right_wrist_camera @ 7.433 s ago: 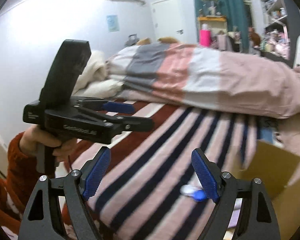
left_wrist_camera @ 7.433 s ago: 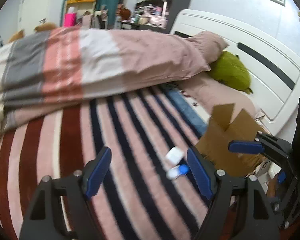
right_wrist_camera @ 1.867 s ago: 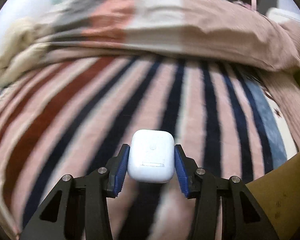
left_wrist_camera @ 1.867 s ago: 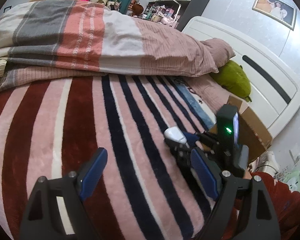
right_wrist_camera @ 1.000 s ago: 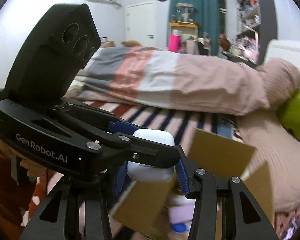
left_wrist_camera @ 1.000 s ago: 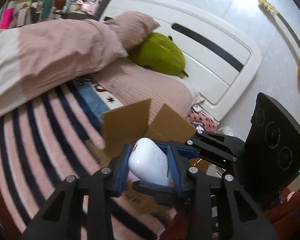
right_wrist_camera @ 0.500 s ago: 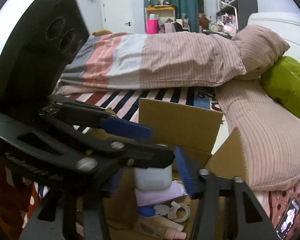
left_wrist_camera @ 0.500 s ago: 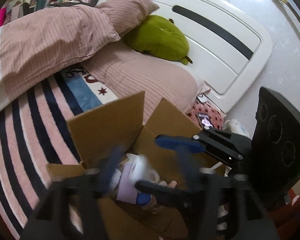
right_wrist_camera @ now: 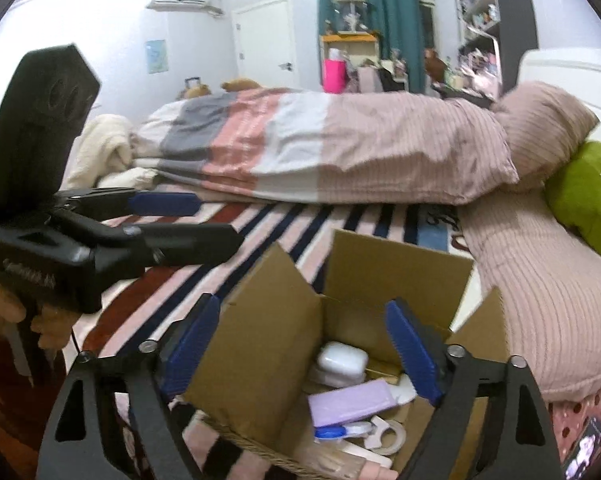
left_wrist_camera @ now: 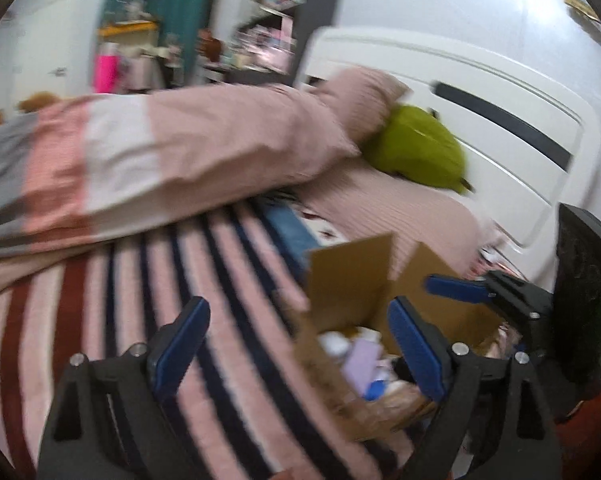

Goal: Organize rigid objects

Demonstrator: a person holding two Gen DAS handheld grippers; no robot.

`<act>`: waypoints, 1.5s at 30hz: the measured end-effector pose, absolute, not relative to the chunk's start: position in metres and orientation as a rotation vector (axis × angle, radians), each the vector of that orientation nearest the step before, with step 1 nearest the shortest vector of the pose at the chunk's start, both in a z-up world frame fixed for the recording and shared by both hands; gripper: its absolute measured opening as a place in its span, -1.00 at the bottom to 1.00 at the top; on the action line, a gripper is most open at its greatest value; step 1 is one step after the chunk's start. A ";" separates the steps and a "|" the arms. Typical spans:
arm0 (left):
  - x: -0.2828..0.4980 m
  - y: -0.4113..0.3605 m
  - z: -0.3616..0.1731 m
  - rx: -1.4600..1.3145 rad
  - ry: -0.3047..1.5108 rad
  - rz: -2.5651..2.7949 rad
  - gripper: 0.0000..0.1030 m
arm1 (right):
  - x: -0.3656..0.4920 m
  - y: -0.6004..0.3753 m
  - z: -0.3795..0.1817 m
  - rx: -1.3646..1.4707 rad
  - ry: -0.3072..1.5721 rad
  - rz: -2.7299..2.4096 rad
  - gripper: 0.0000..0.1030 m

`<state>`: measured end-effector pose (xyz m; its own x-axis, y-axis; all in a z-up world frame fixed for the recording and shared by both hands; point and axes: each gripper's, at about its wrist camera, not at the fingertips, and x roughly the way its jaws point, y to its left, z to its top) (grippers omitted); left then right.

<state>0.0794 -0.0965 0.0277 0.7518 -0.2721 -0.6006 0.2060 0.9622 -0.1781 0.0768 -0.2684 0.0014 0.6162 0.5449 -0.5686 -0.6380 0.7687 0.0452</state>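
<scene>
An open cardboard box (right_wrist_camera: 396,272) stands on the striped bed. Inside lie a white earbud case (right_wrist_camera: 342,360), a purple box (right_wrist_camera: 350,402), a blue-capped item (right_wrist_camera: 332,432) and a tape roll (right_wrist_camera: 386,436). My right gripper (right_wrist_camera: 304,356) is open and empty, just above the box. My left gripper (left_wrist_camera: 296,352) is open and empty, over the box's left edge (left_wrist_camera: 348,276); it also shows in the right wrist view (right_wrist_camera: 172,220), left of the box. The right gripper also shows in the left wrist view (left_wrist_camera: 460,292).
A striped blanket (left_wrist_camera: 140,320) covers the bed, with a folded duvet (right_wrist_camera: 320,148) behind it. A green plush (left_wrist_camera: 416,156) and a pink pillow (right_wrist_camera: 540,120) lie by the white headboard (left_wrist_camera: 500,120). A phone (right_wrist_camera: 584,452) lies at the lower right.
Both grippers were shut on white items over the box a second ago. Both opened and the items dropped into the box. The left gripper has since swung back toward the bed.
</scene>
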 end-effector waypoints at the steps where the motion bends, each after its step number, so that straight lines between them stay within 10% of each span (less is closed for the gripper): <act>1: 0.075 -0.089 0.028 -0.113 0.665 -0.234 0.73 | 0.073 -0.267 0.003 -0.164 0.578 0.692 0.87; 45: 0.024 -0.019 0.018 -0.120 0.648 0.068 0.84 | 0.061 -0.259 0.006 -0.133 0.544 0.771 1.00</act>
